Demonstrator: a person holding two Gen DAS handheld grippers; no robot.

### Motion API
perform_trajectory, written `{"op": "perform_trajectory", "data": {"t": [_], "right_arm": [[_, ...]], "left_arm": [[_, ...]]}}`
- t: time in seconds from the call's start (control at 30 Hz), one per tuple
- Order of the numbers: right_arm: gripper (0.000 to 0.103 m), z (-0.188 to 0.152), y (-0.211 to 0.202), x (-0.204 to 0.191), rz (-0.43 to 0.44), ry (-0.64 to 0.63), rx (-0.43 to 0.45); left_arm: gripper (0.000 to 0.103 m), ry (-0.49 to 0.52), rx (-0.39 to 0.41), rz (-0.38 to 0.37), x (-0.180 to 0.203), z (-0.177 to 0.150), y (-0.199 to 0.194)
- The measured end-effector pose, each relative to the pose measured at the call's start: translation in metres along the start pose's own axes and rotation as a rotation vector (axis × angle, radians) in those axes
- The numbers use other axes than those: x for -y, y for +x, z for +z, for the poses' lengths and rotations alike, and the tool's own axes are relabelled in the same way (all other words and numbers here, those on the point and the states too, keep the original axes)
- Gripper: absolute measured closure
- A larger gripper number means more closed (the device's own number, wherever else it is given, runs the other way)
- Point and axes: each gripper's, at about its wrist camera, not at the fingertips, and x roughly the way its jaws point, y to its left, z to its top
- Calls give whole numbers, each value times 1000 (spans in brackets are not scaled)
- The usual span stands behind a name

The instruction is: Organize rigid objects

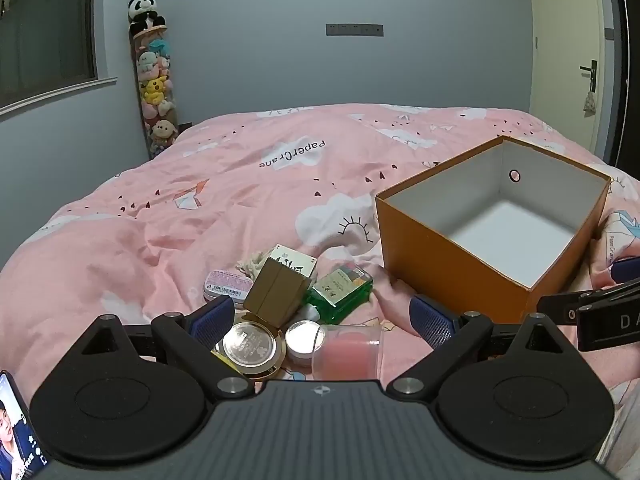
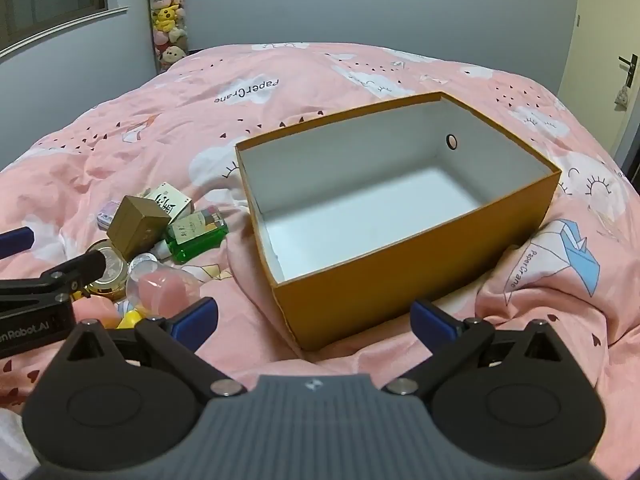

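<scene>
An empty orange box (image 1: pixel 452 264) (image 2: pixel 400 264) with a white inside sits on the pink bed. Left of it lies a small heap: a tan carton (image 1: pixel 276 294) (image 2: pixel 134 226), a green bottle (image 1: pixel 340 292) (image 2: pixel 196 234), a white printed carton (image 1: pixel 292 264) (image 2: pixel 170 202), a pink tin (image 1: pixel 226 284), a round gold-rimmed tin (image 1: pixel 252 344) (image 2: pixel 108 268), a clear cup with a pink insert (image 1: pixel 348 350) (image 2: pixel 164 284) and a small silver-lidded jar (image 1: pixel 304 338). My left gripper (image 1: pixel 322 320) hangs open just above the heap. My right gripper (image 2: pixel 314 316) stands open before the box's near corner.
The pink printed duvet (image 1: pixel 160 220) (image 2: pixel 360 72) is rumpled. A tall clear tube of plush toys (image 1: pixel 156 88) (image 2: pixel 168 20) stands by the far wall, a door (image 1: pixel 568 60) at the right. A lit phone screen (image 1: pixel 18 432) shows at the lower left.
</scene>
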Motion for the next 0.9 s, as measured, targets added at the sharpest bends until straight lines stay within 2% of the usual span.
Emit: {"op": "perform_trajectory", "data": {"t": [0.33, 0.9], "right_arm": [[3, 1, -1, 4, 10, -21, 10], [3, -1, 5, 3, -7, 13, -27]], "left_arm": [[0, 9, -7, 1, 1, -4, 4], [0, 4, -17, 2, -2, -5, 6]]}}
